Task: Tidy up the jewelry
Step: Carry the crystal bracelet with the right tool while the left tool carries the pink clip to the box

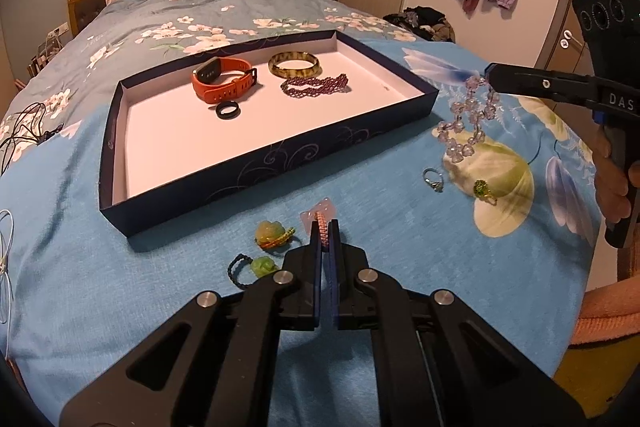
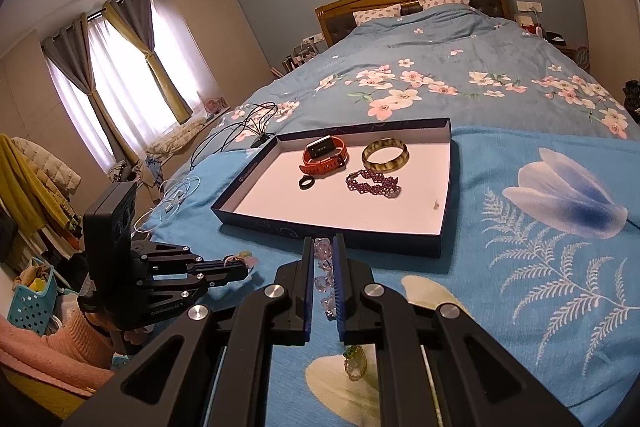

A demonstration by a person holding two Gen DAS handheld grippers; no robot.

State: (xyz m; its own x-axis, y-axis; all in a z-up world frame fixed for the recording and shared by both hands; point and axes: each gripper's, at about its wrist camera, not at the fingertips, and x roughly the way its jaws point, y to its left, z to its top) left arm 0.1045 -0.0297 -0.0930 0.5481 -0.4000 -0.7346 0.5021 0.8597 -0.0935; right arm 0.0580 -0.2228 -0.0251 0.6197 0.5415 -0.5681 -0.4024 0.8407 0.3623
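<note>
While both grippers hold a piece short of the tray [image 1: 280,163], each grip looks thin. The left gripper [image 1: 326,227] has its fingers pressed together on a pink braided bracelet [image 1: 322,217], whose end just pokes past the tips, so it could slide out when lifted. The right gripper [image 2: 323,247] pinches a clear lilac bead bracelet [image 1: 466,119] that hangs in loops below its fingertips; a swing could catch those loops on the tray wall ahead, or the smooth beads could slip free.

Watch [image 1: 224,81], bangle [image 1: 295,65] in tray [image 1: 264,163], rings [image 1: 434,180] right of it
</note>
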